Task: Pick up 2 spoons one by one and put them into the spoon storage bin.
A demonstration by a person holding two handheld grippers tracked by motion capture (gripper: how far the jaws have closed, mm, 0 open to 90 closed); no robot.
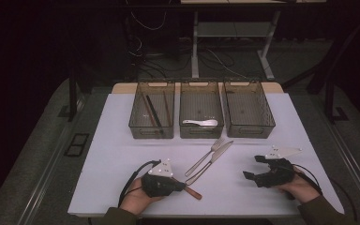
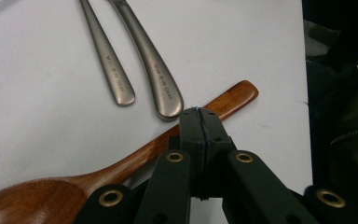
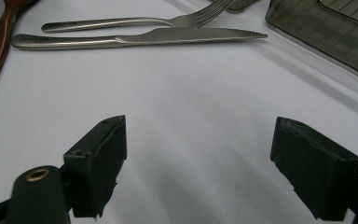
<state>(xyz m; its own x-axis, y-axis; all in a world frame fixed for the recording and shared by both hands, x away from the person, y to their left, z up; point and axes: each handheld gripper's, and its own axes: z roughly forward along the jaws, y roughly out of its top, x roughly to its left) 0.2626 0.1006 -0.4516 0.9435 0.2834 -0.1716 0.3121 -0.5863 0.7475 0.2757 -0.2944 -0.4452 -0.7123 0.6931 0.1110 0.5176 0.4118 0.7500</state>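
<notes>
Reddish-brown glossy wooden spoon (image 2: 121,163) lies flat on white table (image 1: 122,140), near left, handle just beside steel knife (image 2: 154,70). Left gripper (image 2: 198,114) clenched above handle, gripping nothing. Right gripper (image 3: 198,163) released, near right.

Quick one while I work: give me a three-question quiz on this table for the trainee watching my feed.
1. True or false: the right gripper has its jaws wide apart with nothing between them.
2. Which bin holds the white spoon? A: left. B: middle. C: right.
3. What lies right at the tips of the shut left gripper?

Key
1. True.
2. B, the middle bin.
3. The wooden spoon; its handle runs just beneath the closed jaws.
</notes>
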